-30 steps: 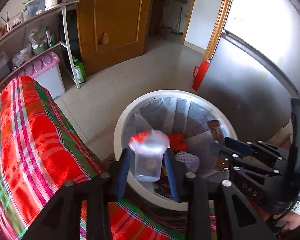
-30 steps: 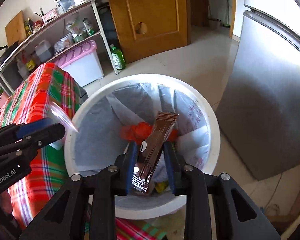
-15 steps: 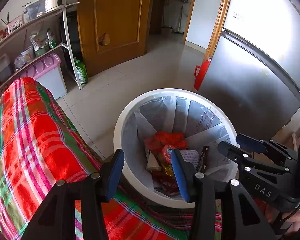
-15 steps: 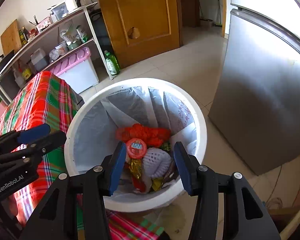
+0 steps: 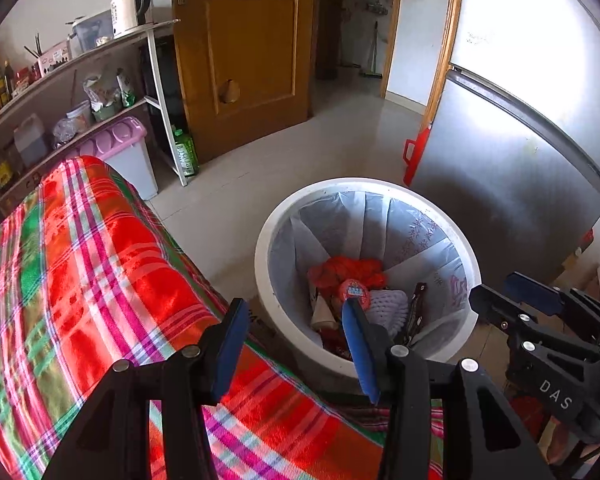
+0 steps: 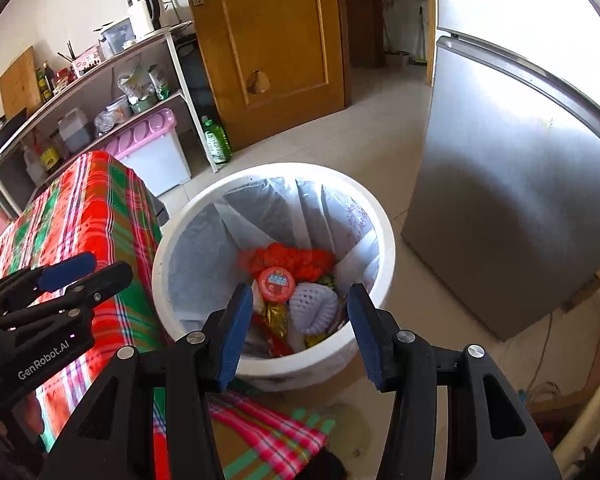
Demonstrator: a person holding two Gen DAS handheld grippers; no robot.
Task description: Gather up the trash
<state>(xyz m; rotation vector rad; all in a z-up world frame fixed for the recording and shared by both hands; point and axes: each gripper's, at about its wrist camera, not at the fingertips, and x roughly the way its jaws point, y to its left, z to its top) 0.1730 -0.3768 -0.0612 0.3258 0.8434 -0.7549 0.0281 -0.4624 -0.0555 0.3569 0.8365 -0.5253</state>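
Both claws now gape empty: left claw has dropped its plastic cup, right claw its brown wrapper, into the bin.

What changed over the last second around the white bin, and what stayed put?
The left gripper let go of a clear lidded plastic cup and the right gripper a brown foil wrapper; both dropped into the white lined trash bin, the cup's red round lid showing on top. Both grippers now stand open and empty. The bin and red plaid tablecloth stayed put.
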